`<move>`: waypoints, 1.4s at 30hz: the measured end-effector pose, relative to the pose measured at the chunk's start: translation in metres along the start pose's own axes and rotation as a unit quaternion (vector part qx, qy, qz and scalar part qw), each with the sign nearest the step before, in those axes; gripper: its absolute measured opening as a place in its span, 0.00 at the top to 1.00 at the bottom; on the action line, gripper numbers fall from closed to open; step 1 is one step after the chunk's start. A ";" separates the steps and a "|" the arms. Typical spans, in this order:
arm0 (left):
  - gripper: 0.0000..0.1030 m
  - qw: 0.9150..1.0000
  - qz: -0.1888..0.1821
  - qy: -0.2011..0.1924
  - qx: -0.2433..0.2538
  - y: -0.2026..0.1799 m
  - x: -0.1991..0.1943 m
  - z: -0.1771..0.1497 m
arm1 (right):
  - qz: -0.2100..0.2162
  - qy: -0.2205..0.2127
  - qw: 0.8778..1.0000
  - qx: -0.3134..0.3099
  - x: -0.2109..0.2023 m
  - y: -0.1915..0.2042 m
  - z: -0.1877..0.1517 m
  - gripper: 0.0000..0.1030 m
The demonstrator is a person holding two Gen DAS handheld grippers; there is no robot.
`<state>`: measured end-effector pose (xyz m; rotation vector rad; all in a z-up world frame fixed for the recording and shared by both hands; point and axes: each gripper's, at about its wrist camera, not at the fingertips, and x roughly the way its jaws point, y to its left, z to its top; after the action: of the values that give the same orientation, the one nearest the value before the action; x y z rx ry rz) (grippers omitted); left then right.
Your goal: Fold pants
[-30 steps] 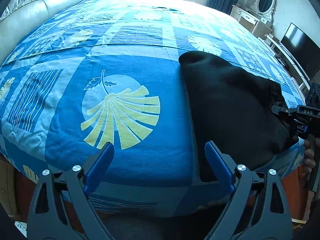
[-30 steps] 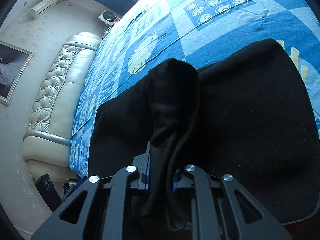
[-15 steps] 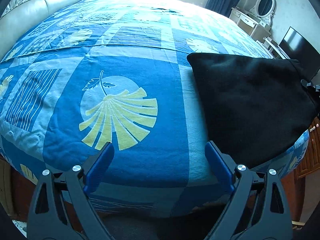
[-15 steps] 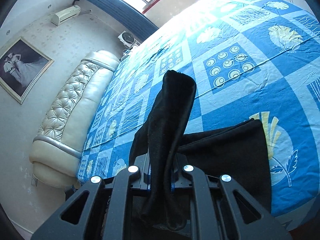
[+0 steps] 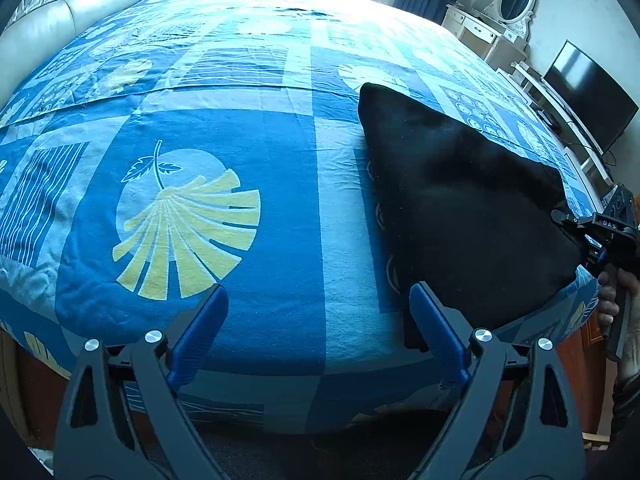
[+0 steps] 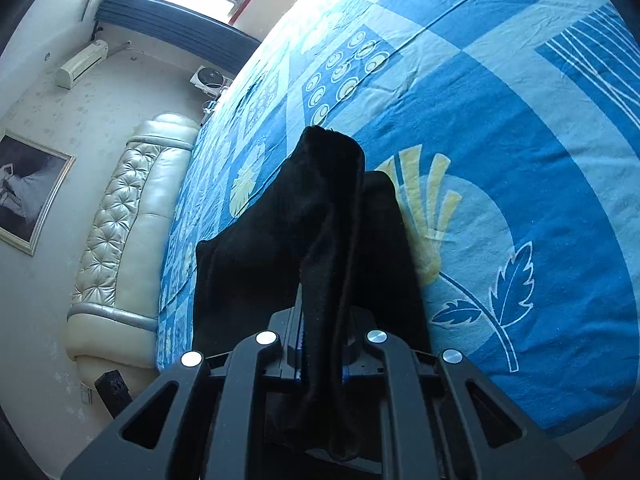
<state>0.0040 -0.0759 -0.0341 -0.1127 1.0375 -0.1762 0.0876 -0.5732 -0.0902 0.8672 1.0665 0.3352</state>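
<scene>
Change: pants [image 5: 460, 208] a moment ago hung stretched in a flat sheet; now the held corner is drawn back nearer the bed [image 5: 240, 240] edge, and cloth slopes up from the bedspread.
Meaning: likely mid-fold, fold not yet laid.
Right gripper [image 6: 320, 360]: clenched on a bunched pants edge, cloth rising ahead of the jaws.
Left gripper [image 5: 318, 328]: released, empty; pants just right of its right jaw.
Pose: both angled down at the bed; a hand [image 5: 614, 300] holds the right handle.

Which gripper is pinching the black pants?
The right gripper: black pants are squeezed in it. The left gripper is open, holding nothing.
</scene>
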 end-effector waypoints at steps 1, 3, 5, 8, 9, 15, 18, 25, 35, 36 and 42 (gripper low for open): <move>0.11 1.000 0.000 0.000 0.003 -0.002 0.001 0.000 | 0.008 0.000 1.000 0.005 0.001 -0.004 0.000 0.88; 0.11 1.000 0.000 0.000 0.007 -0.006 0.003 0.001 | 0.022 0.001 1.000 0.013 0.002 -0.008 0.000 0.88; 0.11 1.000 -0.001 0.002 0.007 -0.009 0.005 0.001 | 0.030 0.003 0.999 0.017 0.001 -0.011 0.000 0.88; 0.11 1.000 -0.004 0.006 0.004 -0.011 0.008 0.001 | 0.039 0.004 0.999 0.020 0.001 -0.012 -0.001 0.88; 0.11 1.000 -0.005 0.007 0.003 -0.012 0.009 0.001 | 0.041 0.004 0.999 0.020 0.000 -0.012 -0.001 0.87; 0.11 1.000 -0.006 0.009 0.001 -0.013 0.011 0.001 | 0.049 0.000 0.998 0.030 -0.006 -0.019 -0.002 0.87; 0.11 1.000 -0.013 0.013 -0.004 -0.010 0.014 0.001 | 0.046 -0.008 0.998 0.034 -0.016 -0.028 0.000 0.86; 0.11 0.997 -0.061 0.038 -0.042 0.004 0.021 0.002 | -0.017 -0.043 0.998 0.046 -0.055 -0.038 0.000 0.53; 0.11 0.979 -0.176 0.070 -0.078 0.004 0.041 0.004 | 0.050 -0.015 0.997 0.058 -0.055 -0.034 -0.024 0.30; 0.11 0.977 -0.184 0.074 -0.081 0.002 0.044 0.005 | 0.048 -0.006 0.997 0.055 -0.048 -0.032 -0.026 0.30; 0.11 0.960 -0.239 0.101 -0.105 -0.006 0.059 0.010 | 0.057 0.029 0.997 0.048 -0.022 -0.032 -0.035 0.29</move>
<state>0.0417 -0.0935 -0.0779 -0.5511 1.2192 -0.5254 0.0419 -0.5912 -0.1076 1.0114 1.0952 0.4097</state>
